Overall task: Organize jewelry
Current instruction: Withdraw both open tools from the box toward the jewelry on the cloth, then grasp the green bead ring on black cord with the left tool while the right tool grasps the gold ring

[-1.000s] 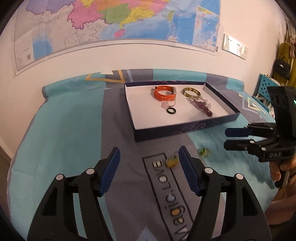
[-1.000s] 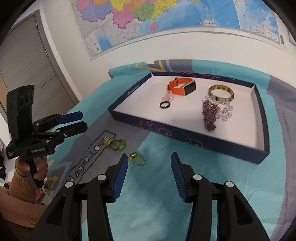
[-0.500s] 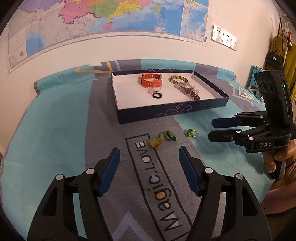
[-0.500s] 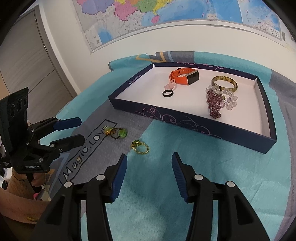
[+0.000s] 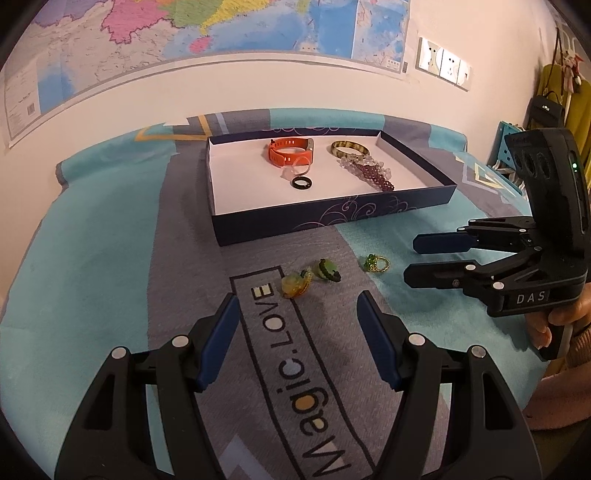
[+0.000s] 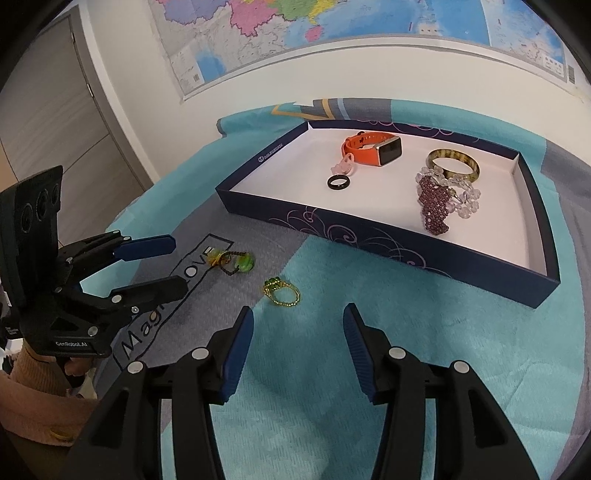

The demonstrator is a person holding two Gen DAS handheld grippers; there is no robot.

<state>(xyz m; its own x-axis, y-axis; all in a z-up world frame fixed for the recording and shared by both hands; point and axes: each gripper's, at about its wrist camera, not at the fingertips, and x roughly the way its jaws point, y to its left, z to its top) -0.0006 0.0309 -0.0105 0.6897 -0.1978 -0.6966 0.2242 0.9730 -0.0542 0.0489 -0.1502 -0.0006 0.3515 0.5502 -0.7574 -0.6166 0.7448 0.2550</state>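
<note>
A navy box (image 5: 332,219) (image 6: 369,236) with a white floor holds an orange watch (image 5: 290,151) (image 6: 369,147), a black ring (image 5: 303,182) (image 6: 338,182), a brown bangle (image 5: 349,148) (image 6: 452,164) and purple and clear beads (image 5: 369,170) (image 6: 437,201). On the cloth in front lie a yellow pendant (image 5: 293,286) (image 6: 216,257), a green pendant (image 5: 325,269) (image 6: 243,263) and a gold ring with a green stone (image 5: 376,263) (image 6: 280,291). My left gripper (image 5: 297,338) (image 6: 159,266) is open and empty just short of the pendants. My right gripper (image 6: 297,347) (image 5: 424,260) is open and empty beside the gold ring.
The table is covered with a teal and grey cloth (image 5: 92,258) printed "Magic.LOVE". A wall with a map (image 5: 221,29) runs behind the box. A door (image 6: 44,110) is at the left in the right wrist view; bags hang at the far right (image 5: 546,110).
Both grippers have drawn back and lower towards the loose pieces on the cloth; the box looks farther off. Both stay open and empty. The jewelry has not moved.
</note>
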